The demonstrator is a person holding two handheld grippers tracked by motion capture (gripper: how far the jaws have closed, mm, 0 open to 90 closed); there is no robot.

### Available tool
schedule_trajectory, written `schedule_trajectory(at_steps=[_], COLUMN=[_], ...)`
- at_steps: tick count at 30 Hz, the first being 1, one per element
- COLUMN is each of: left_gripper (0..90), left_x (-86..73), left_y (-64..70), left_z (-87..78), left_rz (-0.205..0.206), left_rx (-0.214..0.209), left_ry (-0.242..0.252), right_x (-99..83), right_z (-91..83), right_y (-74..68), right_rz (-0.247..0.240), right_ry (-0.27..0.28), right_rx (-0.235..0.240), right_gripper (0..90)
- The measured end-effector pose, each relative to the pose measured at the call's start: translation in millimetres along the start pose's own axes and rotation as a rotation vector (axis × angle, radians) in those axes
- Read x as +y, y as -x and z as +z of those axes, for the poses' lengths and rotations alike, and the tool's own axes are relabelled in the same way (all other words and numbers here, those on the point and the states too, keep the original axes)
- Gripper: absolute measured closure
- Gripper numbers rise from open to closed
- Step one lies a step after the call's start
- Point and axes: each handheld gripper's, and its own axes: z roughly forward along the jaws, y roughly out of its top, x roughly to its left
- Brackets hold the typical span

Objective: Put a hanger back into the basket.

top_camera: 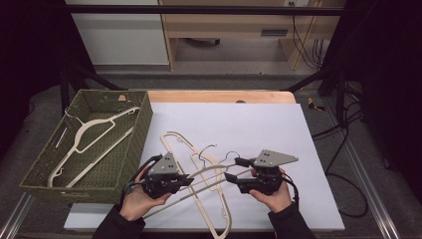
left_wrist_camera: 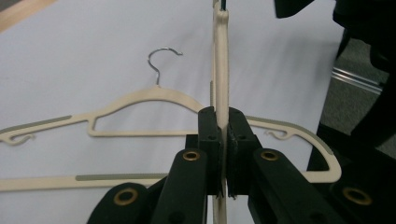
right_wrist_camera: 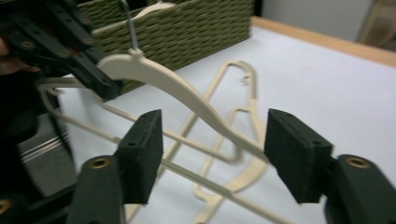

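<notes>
Held hanger (top_camera: 209,175): cream plastic, thin flat arms, wire hook, lifted off the white sheet (top_camera: 278,129) near its front edge, between our two hands. We take the job to be moving it into the woven basket (top_camera: 142,130) at the table's left edge, where one hanger (top_camera: 87,142) already lies.

Left gripper (left_wrist_camera: 223,140): jaws pressed together on the hanger's narrow arm, edge-on. Right gripper (right_wrist_camera: 212,149): jaws spread wide, the arm passing between them, untouched.

Risks as we judge them:
- One-point pinch on a slim arm; the hanger may pivot or slip, and the free end sag.
- Two more hangers (top_camera: 199,154) lie crossed on the sheet just beneath; a drooping end or hook could snag and drag them.
- The hook could catch the basket's rim on the way in.
</notes>
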Motion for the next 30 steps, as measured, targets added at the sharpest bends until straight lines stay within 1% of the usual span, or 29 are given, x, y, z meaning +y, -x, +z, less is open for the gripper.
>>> schedule_trajectory(at_steps=[3, 5, 7, 8, 11, 13, 14, 17, 20, 24, 27, 30], left_gripper=[86.6, 86.6, 86.6, 86.6, 86.6, 86.6, 86.7, 86.6, 86.6, 86.6, 86.7, 86.7], left_x=[-0.5, -0.6, -0.7, -0.7, -0.8, 0.6, 1.4, 5.2, 8.8, 13.1, 16.1, 19.6], left_y=[-1.5, -2.4, -3.9, -4.6, -7.4, -9.3, -10.2, -12.8, -18.6, -29.9, -37.8, -45.5], left_z=[-4.5, -7.6, -12.2, -14.1, -23.7, -33.6, -37.5, -53.7, -70.0, -85.1, -96.7, -108.8], left_rz=[-0.021, -0.031, -0.042, -0.049, -0.063, -0.072, -0.070, -0.074, -0.077, -0.089, -0.103, -0.102], left_rx=[0.050, 0.081, 0.111, 0.116, 0.133, 0.150, 0.157, 0.177, 0.193, 0.222, 0.225, 0.236], left_ry=[0.022, 0.039, 0.062, 0.071, 0.099, 0.123, 0.130, 0.174, 0.215, 0.226, 0.241, 0.255], right_x=[-7.5, -12.0, -15.4, -16.6, -18.7, -20.1, -20.8, -22.1, -23.0, -23.0, -23.0, -23.4], right_z=[-12.8, -20.5, -26.5, -30.6, -39.3, -45.7, -48.3, -52.7, -55.6, -57.6, -59.2, -60.3], right_y=[8.5, 15.8, 24.2, 28.8, 36.8, 42.3, 44.2, 48.5, 50.5, 51.4, 51.8, 52.6], right_rz=[0.009, 0.035, 0.058, 0.075, 0.109, 0.133, 0.142, 0.151, 0.156, 0.152, 0.156, 0.156], right_ry=[0.037, 0.036, 0.048, 0.050, 0.067, 0.088, 0.089, 0.098, 0.100, 0.101, 0.098, 0.100], right_rx=[-0.081, -0.126, -0.175, -0.202, -0.256, -0.292, -0.303, -0.327, -0.334, -0.350, -0.361, -0.369], right_gripper=[22.6, 18.3, 14.7, 12.4, 10.7, 10.1, 9.6, 8.7, 7.7, 6.5, 6.1, 5.8])
